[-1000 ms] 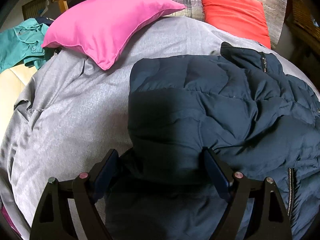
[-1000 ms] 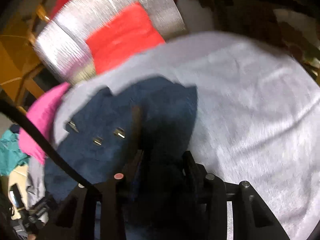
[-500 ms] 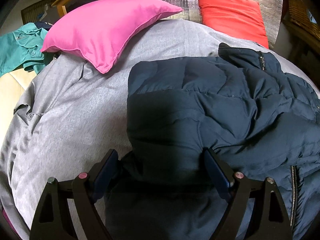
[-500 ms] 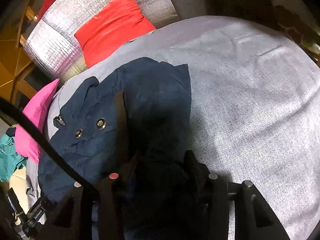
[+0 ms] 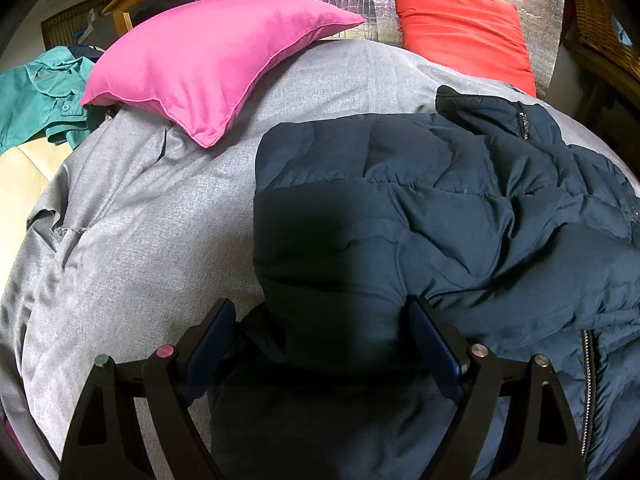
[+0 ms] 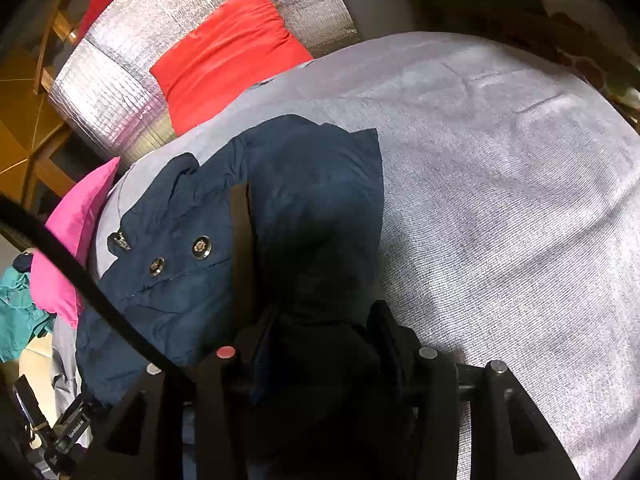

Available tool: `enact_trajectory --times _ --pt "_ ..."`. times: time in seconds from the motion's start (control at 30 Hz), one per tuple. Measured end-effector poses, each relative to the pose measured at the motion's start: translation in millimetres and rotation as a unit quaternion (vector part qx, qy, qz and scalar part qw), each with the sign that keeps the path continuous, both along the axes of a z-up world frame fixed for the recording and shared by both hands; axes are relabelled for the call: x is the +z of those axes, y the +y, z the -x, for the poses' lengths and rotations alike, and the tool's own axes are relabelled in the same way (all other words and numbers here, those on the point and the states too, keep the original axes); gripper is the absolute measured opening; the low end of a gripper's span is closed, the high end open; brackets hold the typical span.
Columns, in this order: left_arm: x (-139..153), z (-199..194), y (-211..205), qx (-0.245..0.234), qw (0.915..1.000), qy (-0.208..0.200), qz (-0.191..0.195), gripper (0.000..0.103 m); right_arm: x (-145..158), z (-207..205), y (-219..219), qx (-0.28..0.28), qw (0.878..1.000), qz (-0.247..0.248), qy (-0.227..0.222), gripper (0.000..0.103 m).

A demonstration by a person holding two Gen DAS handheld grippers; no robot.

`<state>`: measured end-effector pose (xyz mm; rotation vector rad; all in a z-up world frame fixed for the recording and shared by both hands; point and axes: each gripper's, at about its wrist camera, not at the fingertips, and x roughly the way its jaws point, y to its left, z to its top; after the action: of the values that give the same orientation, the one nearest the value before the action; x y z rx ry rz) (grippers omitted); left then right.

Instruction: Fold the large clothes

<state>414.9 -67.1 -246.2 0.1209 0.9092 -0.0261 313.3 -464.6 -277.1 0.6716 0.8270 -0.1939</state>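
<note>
Navy quilted puffer jacket (image 5: 440, 216), 2 metal snaps, lies rumpled on grey woven bed cover (image 5: 132, 240); 2 pillows, pink (image 5: 208, 60) & red (image 5: 460, 28); left gripper (image 5: 320, 336) jaws wide, jacket fold between; right gripper (image 6: 320, 344) jaws just been opening, dark fabric between.

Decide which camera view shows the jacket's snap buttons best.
The right wrist view: two metal snap buttons sit in plain sight on the jacket. The left wrist view shows the jacket's quilted panels, but no buttons.
</note>
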Motion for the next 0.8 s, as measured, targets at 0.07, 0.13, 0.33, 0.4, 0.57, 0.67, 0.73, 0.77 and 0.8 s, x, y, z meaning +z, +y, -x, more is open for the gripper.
enact_trajectory --times 0.07,0.13,0.33,0.4,0.57,0.67,0.73,0.77,0.8 --pt "-0.2 0.1 -0.1 0.000 1.0000 0.000 0.000 0.088 -0.1 -0.2 0.1 0.000 1.000 0.000 0.000 0.050" --pt "-0.2 0.2 -0.2 0.000 1.0000 0.000 0.000 0.089 -0.3 -0.4 0.0 0.000 1.000 0.000 0.000 0.051" --pt "0.1 -0.1 0.3 0.001 1.0000 0.002 0.001 0.089 -0.1 -0.4 -0.1 0.000 1.000 -0.003 0.000 0.051" --pt "2.2 -2.0 2.5 0.001 0.9999 0.010 0.009 0.089 0.0 -0.3 -2.3 0.002 1.000 -0.011 0.000 0.052" --pt "13.0 -7.2 18.9 0.007 0.9977 0.026 0.062 0.089 -2.9 5.8 -22.5 -0.003 0.995 -0.093 -0.015 0.060" --pt "19.4 -7.6 26.4 0.012 0.9955 0.023 0.091 0.089 0.2 14.2 -33.4 -0.025 0.991 -0.126 -0.040 0.066" --pt "20.8 -8.5 27.1 0.011 0.9955 0.021 0.092 0.089 7.4 18.1 -35.0 -0.028 0.989 -0.129 -0.063 0.066" --pt "19.7 -9.5 26.4 0.012 0.9959 0.022 0.087 0.089 11.0 18.8 -34.1 -0.026 0.989 -0.125 -0.072 0.066" --pt "16.0 -11.3 25.5 0.013 0.9961 0.027 0.083 0.089 14.1 18.7 -31.9 -0.023 0.990 -0.118 -0.078 0.066"
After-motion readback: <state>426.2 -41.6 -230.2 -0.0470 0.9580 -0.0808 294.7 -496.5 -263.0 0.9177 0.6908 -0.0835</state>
